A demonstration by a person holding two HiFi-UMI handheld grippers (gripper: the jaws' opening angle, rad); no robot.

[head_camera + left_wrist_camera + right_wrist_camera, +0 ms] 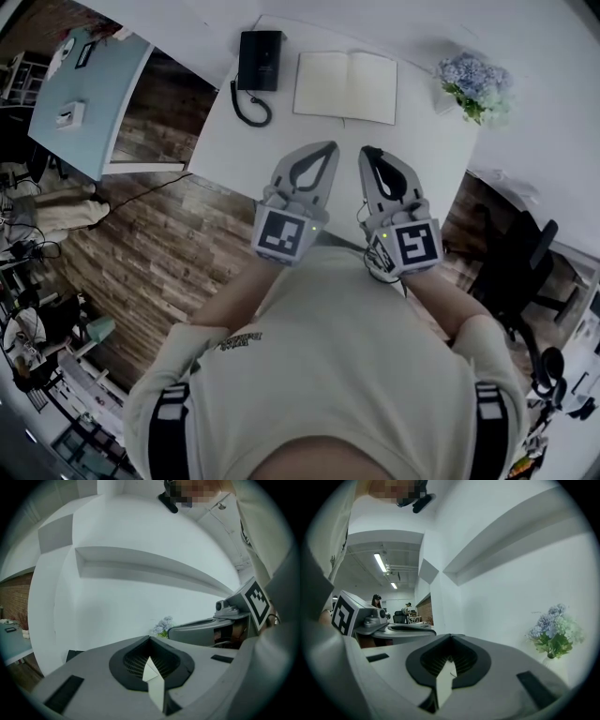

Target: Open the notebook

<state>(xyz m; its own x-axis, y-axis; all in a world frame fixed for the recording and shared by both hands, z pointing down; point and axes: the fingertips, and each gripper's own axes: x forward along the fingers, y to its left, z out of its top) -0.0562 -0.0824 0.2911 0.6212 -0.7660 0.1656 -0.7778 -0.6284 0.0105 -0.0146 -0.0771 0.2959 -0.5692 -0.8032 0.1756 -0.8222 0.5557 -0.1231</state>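
Observation:
The notebook point(345, 86) lies open on the white table point(281, 141), with its pale blank pages up and its spine running away from me. My left gripper point(329, 147) and right gripper point(367, 151) hover side by side near the table's front edge, well short of the notebook. Both are shut with nothing in them. In the left gripper view the left gripper point(150, 638) points at a white wall, and the right gripper point(206, 630) shows beside it. The right gripper view has the right gripper point(451, 636) closed, with the left gripper point(408, 628) at its left. The notebook is hidden in both gripper views.
A black desk phone point(260, 61) with a coiled cord stands left of the notebook. A vase of pale blue flowers point(474, 82) stands at the table's right corner. Wood floor lies to the left, and a dark office chair point(520, 262) stands to the right.

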